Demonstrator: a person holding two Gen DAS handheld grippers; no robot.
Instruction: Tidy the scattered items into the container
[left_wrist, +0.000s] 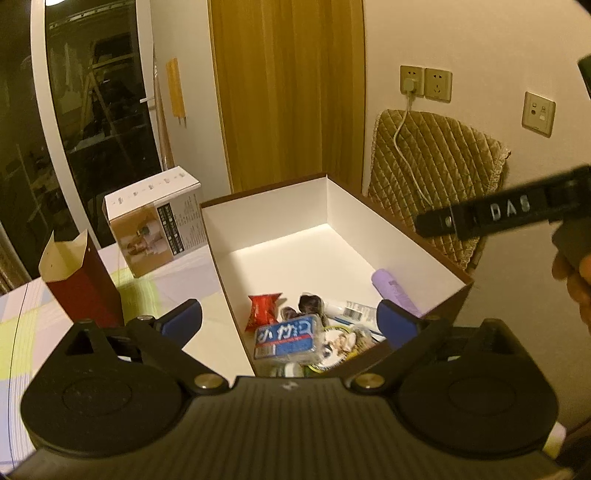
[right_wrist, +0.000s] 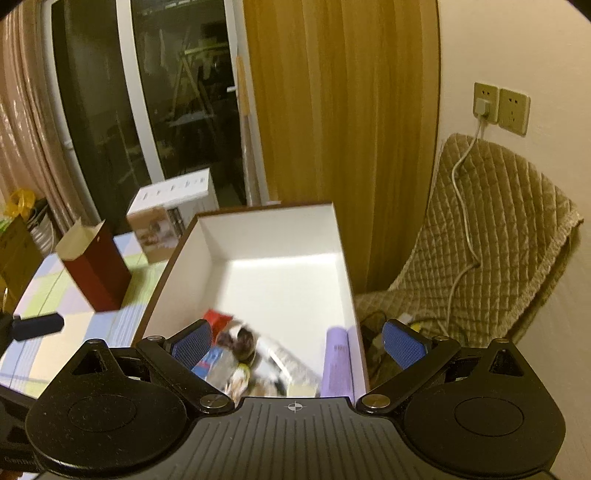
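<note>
Left wrist view: left gripper (left_wrist: 290, 319) spread wide, empty, above container (left_wrist: 332, 206) holding blue packet (left_wrist: 287, 338), purple tube (left_wrist: 395, 291); right gripper (right_wrist: 297, 345) equally wide, empty.

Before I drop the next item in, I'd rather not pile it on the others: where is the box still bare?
The far half of the white box is bare floor, up to its back wall. The near end is crowded: red packet, blue pack, purple tube along the right wall.
</note>
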